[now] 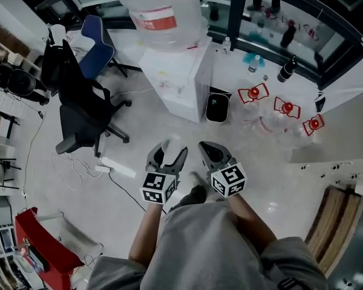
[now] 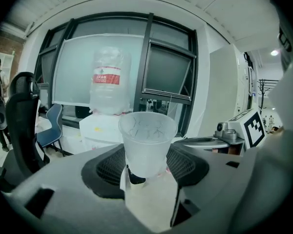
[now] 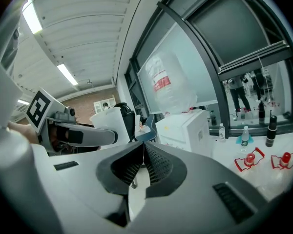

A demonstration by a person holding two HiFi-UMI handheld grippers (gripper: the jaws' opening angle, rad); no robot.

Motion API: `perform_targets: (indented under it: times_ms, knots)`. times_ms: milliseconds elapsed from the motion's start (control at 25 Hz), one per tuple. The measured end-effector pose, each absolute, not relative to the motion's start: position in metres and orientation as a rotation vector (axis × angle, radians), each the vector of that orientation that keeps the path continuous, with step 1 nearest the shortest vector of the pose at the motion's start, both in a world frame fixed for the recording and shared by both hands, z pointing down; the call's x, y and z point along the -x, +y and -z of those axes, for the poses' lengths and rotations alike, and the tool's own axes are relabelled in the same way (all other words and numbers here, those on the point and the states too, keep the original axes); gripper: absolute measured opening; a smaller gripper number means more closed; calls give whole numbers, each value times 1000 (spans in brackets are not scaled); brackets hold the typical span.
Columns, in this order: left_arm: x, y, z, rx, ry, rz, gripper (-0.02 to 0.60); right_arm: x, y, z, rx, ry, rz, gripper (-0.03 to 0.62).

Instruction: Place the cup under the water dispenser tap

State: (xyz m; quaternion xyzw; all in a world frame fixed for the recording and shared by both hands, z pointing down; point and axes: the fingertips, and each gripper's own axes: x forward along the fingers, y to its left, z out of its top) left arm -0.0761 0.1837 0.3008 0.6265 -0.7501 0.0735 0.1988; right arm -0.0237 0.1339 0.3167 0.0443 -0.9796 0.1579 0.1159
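The left claw grips a translucent plastic cup, its two ribbed pads pressed against the lower part of the cup's wall on either side. The cup stands upright with its open rim well above the jaws and its base down in the gap between them. In the head view the cup shows as a pale shape at the tip of that claw, held over the floor in front of the person's body. The right claw is just beside it at about the same height, and the right gripper view shows its jaws closed tip to tip with nothing between them. The water dispenser, a white cabinet with a large clear bottle upended on top, stands ahead of both claws and well apart from the cup; its taps are too small to make out. A small black bin sits against the dispenser's right side, a black office chair stands to the left with a blue chair behind it, and three red markers lie on the floor to the right.
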Motion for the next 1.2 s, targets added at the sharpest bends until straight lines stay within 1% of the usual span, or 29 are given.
perform_targets:
  times_ms: [520,800,1200]
  knots:
    - [131,158,-322,-1854,-1970,-197,255,76,118,-337,-276,-2810,-465,12]
    - [142,138,-337,-1871,-1936,-185,255,92,98,-347,-314,-2791,-473,12]
    - [158,82,-356,-1817,-1944,-234,255,112,36,-374,-350,-2764,-567,12]
